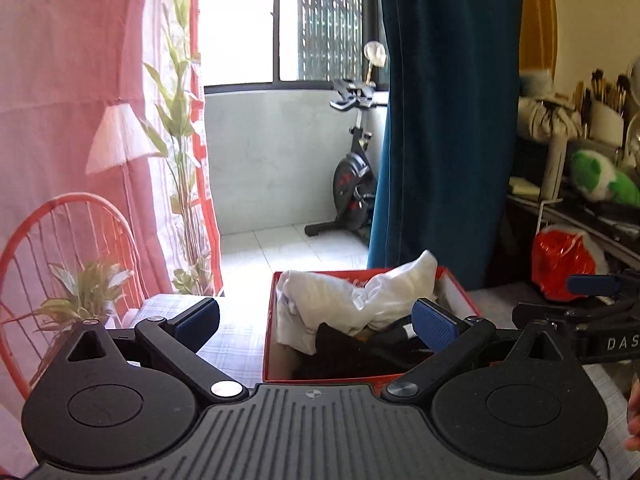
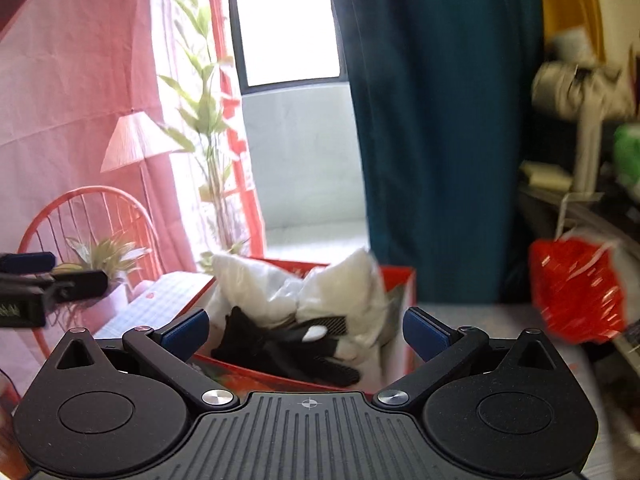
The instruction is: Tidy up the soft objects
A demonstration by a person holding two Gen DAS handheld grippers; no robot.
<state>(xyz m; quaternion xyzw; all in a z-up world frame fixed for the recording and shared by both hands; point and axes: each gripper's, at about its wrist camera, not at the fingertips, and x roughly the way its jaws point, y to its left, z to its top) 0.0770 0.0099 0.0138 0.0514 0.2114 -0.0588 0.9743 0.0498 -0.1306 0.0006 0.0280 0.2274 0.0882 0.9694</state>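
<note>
A red box (image 1: pixel 269 332) stands on the surface just ahead of both grippers; it also shows in the right wrist view (image 2: pixel 404 280). It holds crumpled white cloth (image 1: pixel 344 300) (image 2: pixel 320 284) and black fabric (image 1: pixel 352 352) (image 2: pixel 280 348). My left gripper (image 1: pixel 316 322) is open and empty, its jaws spread wide over the near side of the box. My right gripper (image 2: pixel 306 330) is open and empty, close above the black fabric. The right gripper shows at the right edge of the left wrist view (image 1: pixel 592 286).
A red wire chair (image 1: pixel 68 248) and potted plants (image 1: pixel 84 292) stand at the left. A teal curtain (image 1: pixel 448 120) hangs behind the box. A red plastic bag (image 1: pixel 560 260) and a cluttered shelf with a green plush (image 1: pixel 600 178) are at the right. An exercise bike (image 1: pixel 352 176) stands on the balcony.
</note>
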